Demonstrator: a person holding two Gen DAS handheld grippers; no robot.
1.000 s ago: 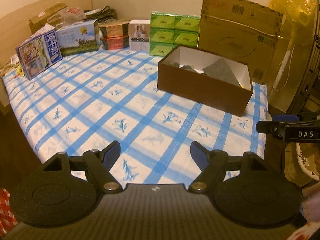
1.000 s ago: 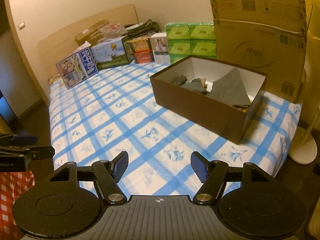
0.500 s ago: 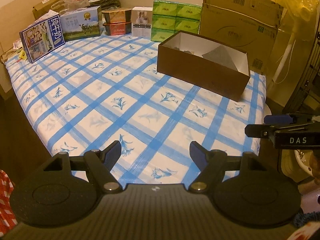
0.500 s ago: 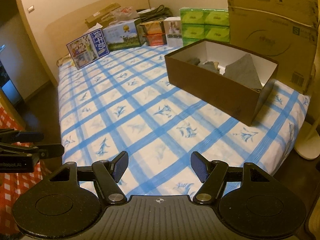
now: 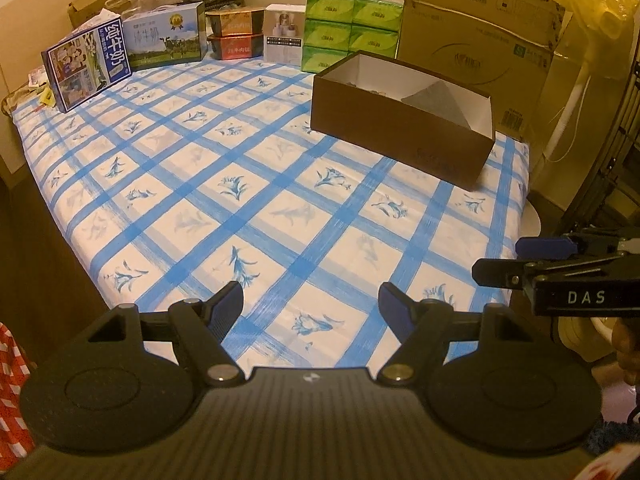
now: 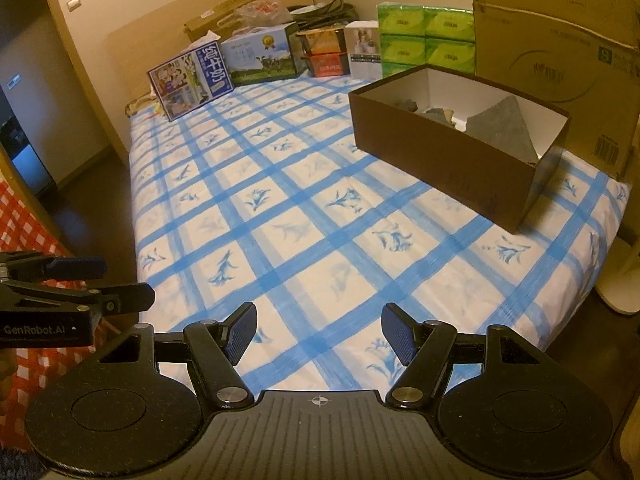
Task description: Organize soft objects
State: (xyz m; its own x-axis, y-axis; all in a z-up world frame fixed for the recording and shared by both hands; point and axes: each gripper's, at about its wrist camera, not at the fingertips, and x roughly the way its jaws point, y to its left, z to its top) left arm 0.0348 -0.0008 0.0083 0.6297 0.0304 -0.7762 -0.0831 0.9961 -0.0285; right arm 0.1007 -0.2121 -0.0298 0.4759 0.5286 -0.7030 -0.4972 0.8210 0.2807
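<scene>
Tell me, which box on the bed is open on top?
The brown box nearest the grippers. It has no lid and shows grey cloth inside; the milk cartons and green tissue packs behind are closed.

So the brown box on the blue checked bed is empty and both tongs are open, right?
Not quite. The brown box is not empty: the right wrist view shows grey cloth inside it. The rest holds: it sits on the blue checked bed, and the left tongs and right tongs are open.
</scene>
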